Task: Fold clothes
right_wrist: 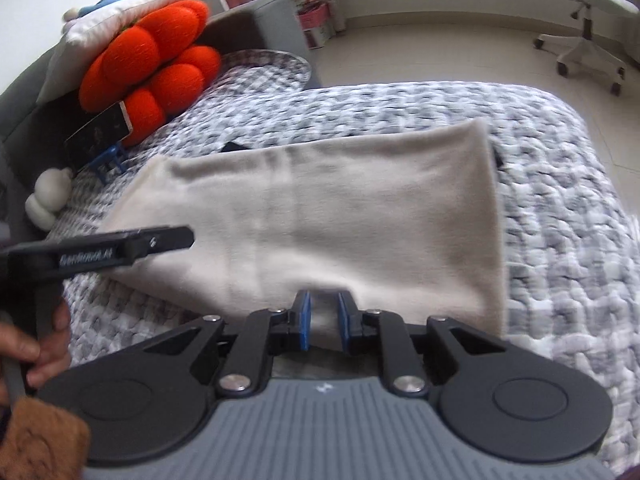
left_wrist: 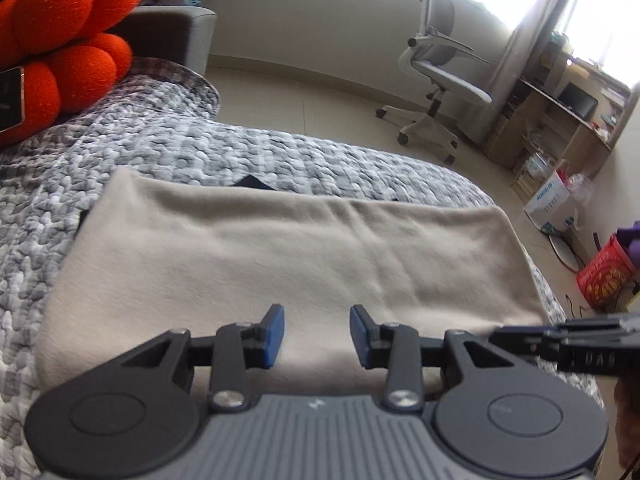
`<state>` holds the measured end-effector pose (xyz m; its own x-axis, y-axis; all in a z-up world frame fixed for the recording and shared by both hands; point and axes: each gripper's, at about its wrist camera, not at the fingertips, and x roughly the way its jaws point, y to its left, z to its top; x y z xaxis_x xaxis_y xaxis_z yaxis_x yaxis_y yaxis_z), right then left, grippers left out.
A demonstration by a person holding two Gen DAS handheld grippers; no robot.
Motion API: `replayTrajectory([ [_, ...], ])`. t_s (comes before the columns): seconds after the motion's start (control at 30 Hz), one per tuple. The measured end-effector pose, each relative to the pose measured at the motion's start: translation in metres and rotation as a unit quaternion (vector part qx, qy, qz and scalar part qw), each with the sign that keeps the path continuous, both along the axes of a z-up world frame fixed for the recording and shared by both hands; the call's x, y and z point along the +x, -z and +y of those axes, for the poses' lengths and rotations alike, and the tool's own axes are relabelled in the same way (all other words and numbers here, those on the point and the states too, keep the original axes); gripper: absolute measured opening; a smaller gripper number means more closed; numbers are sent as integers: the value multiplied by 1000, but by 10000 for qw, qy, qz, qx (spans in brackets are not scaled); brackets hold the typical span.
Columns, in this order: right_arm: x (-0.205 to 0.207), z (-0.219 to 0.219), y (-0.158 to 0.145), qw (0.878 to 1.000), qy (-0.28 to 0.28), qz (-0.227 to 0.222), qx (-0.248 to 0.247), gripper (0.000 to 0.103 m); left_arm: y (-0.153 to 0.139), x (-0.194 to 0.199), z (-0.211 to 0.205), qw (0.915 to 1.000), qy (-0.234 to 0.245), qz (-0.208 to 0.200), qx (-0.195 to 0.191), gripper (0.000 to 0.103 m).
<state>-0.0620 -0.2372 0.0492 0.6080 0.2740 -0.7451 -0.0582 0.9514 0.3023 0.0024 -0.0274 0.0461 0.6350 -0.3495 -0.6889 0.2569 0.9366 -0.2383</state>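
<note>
The left gripper (left_wrist: 317,334) is nearest in its own view, its blue-padded jaws spread apart with only bare cloth showing in the gap; nothing is pinched. The right gripper (right_wrist: 323,322) has its jaws drawn close together, and the near hem of the beige garment (right_wrist: 320,216) runs into the narrow gap between the pads; whether the pads actually press on it is too blurred to tell.

Just ahead of both pairs of jaws the garment lies flat on the bed's grey-and-white knitted blanket (right_wrist: 560,208), folded into a broad rectangle. It is plain, soft-looking, matte, with a few shallow creases running across the middle. Small dark corners of something peek from under its far edge.

To the left of the right jaws, a hand (right_wrist: 36,344) grips the other tool's handle. Farther off, beyond the cloth, an orange cushion (left_wrist: 60,44) sits at the bed's head, and an office chair (left_wrist: 436,80) stands on the floor.
</note>
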Motion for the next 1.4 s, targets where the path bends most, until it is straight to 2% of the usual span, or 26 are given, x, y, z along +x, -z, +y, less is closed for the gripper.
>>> replayTrajectory([
  [0.03,-2,-8,1,9999,114,40,0,19,2,-3,-7,9999,77,-11,80,37],
  [0.1,-6,-21,6,9995,246,178,-19,8,5,-6,-17,9996,120,-64,248,39],
  [0.2,-12,-32,12,9990,256,363,58,7,5,-6,-25,9994,164,-81,295,41],
  [0.3,-17,-35,5,9995,266,148,41,5,4,-8,-29,9995,173,-47,273,41],
  [0.4,-22,-38,-1,9996,281,-93,25,10,4,-11,-34,9993,182,-87,330,41],
  [0.43,-24,-43,-6,9988,403,-246,102,22,4,-12,-34,9993,169,-93,322,41],
  [0.47,-24,-46,-9,9979,527,-334,172,22,4,-13,-34,9994,152,-91,291,41],
  [0.6,-14,-41,-1,9980,579,-209,-115,22,4,-16,-39,9994,183,-133,270,41],
  [0.7,-8,-34,7,9979,496,9,-410,21,7,-21,-48,9982,232,-248,491,41],
  [1.17,-15,-32,0,9974,583,69,-410,21,8,-41,-60,9946,165,-443,925,42],
  [1.27,-16,-31,-1,9973,593,47,-423,21,2,-41,-49,9965,151,-381,723,42],
  [1.4,-18,-31,-6,9969,628,-91,-457,21,-8,-32,-17,9986,-193,-361,321,42],
])
